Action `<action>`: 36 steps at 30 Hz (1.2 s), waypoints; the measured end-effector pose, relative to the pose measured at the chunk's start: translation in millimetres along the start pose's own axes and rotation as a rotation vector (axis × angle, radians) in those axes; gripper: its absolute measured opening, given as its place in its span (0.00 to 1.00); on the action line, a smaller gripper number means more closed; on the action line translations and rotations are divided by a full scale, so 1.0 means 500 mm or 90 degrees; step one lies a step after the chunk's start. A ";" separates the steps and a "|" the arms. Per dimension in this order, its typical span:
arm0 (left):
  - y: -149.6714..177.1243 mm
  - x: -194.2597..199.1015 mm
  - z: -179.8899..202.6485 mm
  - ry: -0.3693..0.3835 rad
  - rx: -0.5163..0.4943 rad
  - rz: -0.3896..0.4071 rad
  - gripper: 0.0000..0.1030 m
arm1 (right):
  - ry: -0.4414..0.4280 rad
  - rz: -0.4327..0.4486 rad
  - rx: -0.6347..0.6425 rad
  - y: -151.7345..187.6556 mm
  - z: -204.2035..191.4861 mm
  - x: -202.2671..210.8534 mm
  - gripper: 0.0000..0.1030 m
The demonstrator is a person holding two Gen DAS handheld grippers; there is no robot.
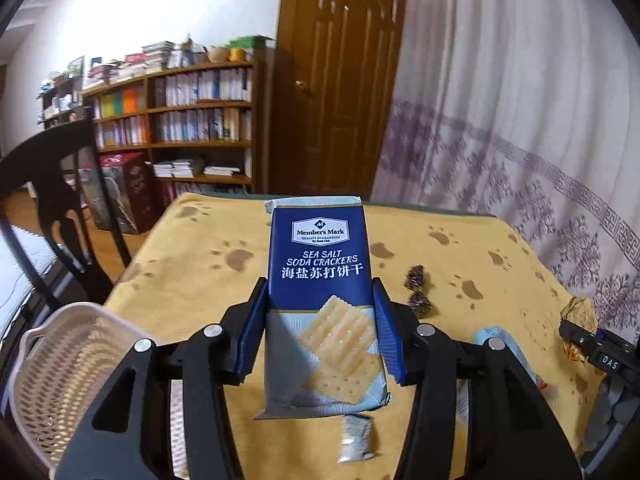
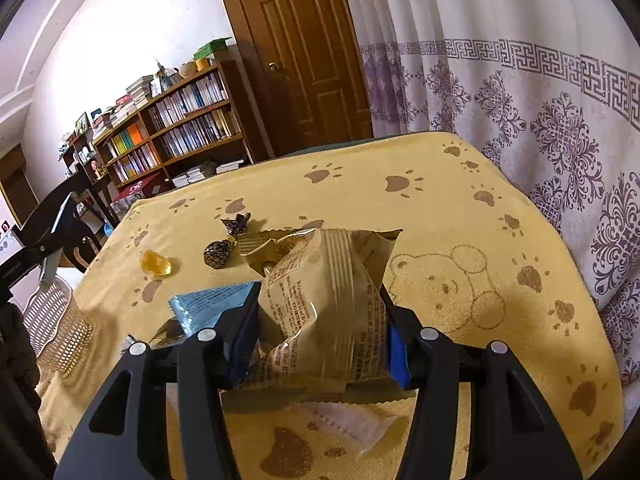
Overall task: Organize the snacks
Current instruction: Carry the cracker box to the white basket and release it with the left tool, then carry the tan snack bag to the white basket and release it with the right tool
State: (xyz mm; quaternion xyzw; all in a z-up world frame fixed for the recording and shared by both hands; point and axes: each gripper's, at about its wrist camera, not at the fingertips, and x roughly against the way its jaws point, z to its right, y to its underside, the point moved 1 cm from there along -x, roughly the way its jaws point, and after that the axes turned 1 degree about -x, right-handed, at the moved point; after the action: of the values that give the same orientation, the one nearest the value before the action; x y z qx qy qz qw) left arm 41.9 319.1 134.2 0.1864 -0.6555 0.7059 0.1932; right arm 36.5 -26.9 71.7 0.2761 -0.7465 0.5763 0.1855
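My left gripper (image 1: 320,292) is shut on a blue pack of sea salt soda crackers (image 1: 320,276), held upright above the table. My right gripper (image 2: 320,288) is shut on a gold-coloured snack bag (image 2: 324,304), lifted over the yellow paw-print cloth (image 2: 460,208). A white perforated basket (image 1: 68,376) stands at the table's left edge, also in the right wrist view as the basket (image 2: 48,316). Loose on the cloth lie two dark purple candies (image 1: 418,292), a yellow candy (image 2: 157,264), a light blue packet (image 2: 208,302) and a small silver-blue sachet (image 1: 356,438).
A dark wooden chair (image 1: 60,184) stands left of the table. A bookshelf (image 1: 188,120) and a brown door (image 1: 340,80) are behind it. A patterned curtain (image 2: 540,120) hangs along the right side. A clear wrapper (image 2: 352,420) lies under my right gripper.
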 end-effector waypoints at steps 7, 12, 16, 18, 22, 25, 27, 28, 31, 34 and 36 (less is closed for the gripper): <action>0.013 0.077 -0.082 -0.062 0.010 0.027 0.50 | -0.018 0.011 0.013 0.006 -0.029 0.021 0.52; 0.028 0.124 -0.150 -0.109 0.016 0.035 0.50 | -0.040 0.017 0.015 0.015 -0.052 0.040 0.52; 0.045 0.152 -0.207 -0.141 0.034 0.031 0.51 | -0.070 0.006 0.002 0.023 -0.072 0.043 0.52; 0.052 0.163 -0.225 -0.155 0.040 0.032 0.62 | -0.075 0.000 0.007 0.026 -0.086 0.041 0.52; 0.048 0.210 -0.264 -0.177 0.080 0.069 0.81 | -0.084 -0.008 0.033 0.026 -0.130 0.040 0.52; 0.040 0.255 -0.294 -0.192 0.104 0.108 0.86 | -0.104 -0.013 0.058 0.026 -0.176 0.043 0.52; 0.037 0.283 -0.308 -0.196 0.116 0.131 0.87 | -0.127 -0.021 0.077 0.023 -0.217 0.042 0.52; 0.036 0.291 -0.312 -0.199 0.120 0.138 0.89 | -0.137 -0.025 0.082 0.022 -0.232 0.042 0.52; 0.033 0.321 -0.321 -0.210 0.131 0.164 0.93 | -0.183 -0.044 0.108 0.019 -0.308 0.035 0.52; 0.035 0.346 -0.330 -0.211 0.139 0.184 0.95 | -0.226 -0.064 0.132 0.019 -0.381 0.031 0.52; 0.035 0.357 -0.332 -0.206 0.144 0.193 0.95 | -0.254 -0.082 0.150 0.020 -0.442 0.021 0.52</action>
State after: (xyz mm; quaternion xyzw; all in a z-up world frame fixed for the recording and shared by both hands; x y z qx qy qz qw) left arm -121.6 488.5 199.9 0.2169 -0.6154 0.7564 -0.0449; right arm 13.0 185.4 129.2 0.4513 -0.6768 0.5804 0.0374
